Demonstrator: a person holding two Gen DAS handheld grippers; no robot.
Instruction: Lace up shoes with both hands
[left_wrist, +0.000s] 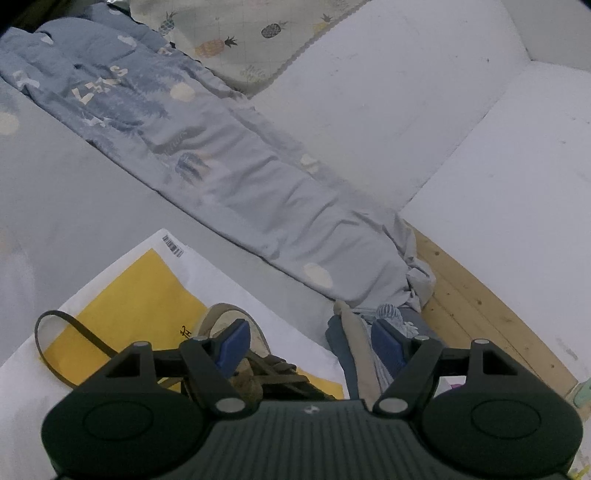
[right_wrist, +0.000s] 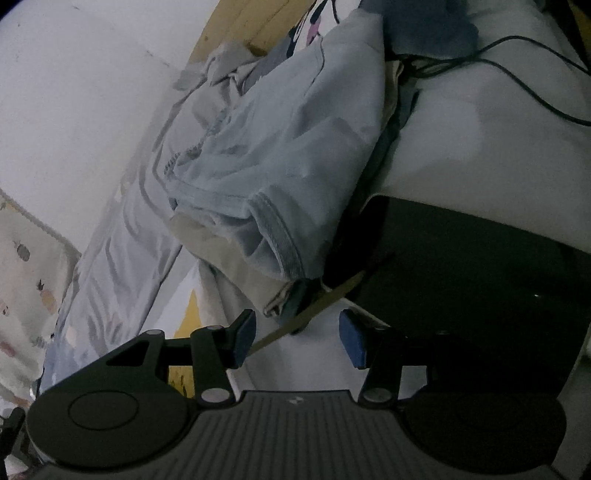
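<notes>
Left gripper (left_wrist: 310, 341) shows me its 2 blue pads spread wide with nothing between them. Below it I see the tan shoe (left_wrist: 240, 369) with its dark laces, resting on a yellow and white envelope (left_wrist: 122, 295) on the grey bed surface (left_wrist: 74, 184); one lace (left_wrist: 55, 339) loops out to the left. Right gripper (right_wrist: 297, 338) stands about half open, and a tan lace (right_wrist: 314, 308) runs taut and slanted across the gap, untouched by either pad as far as I can tell. Behind it lie crumpled pale blue clothes (right_wrist: 277, 147) and a black flat object (right_wrist: 480, 277).
</notes>
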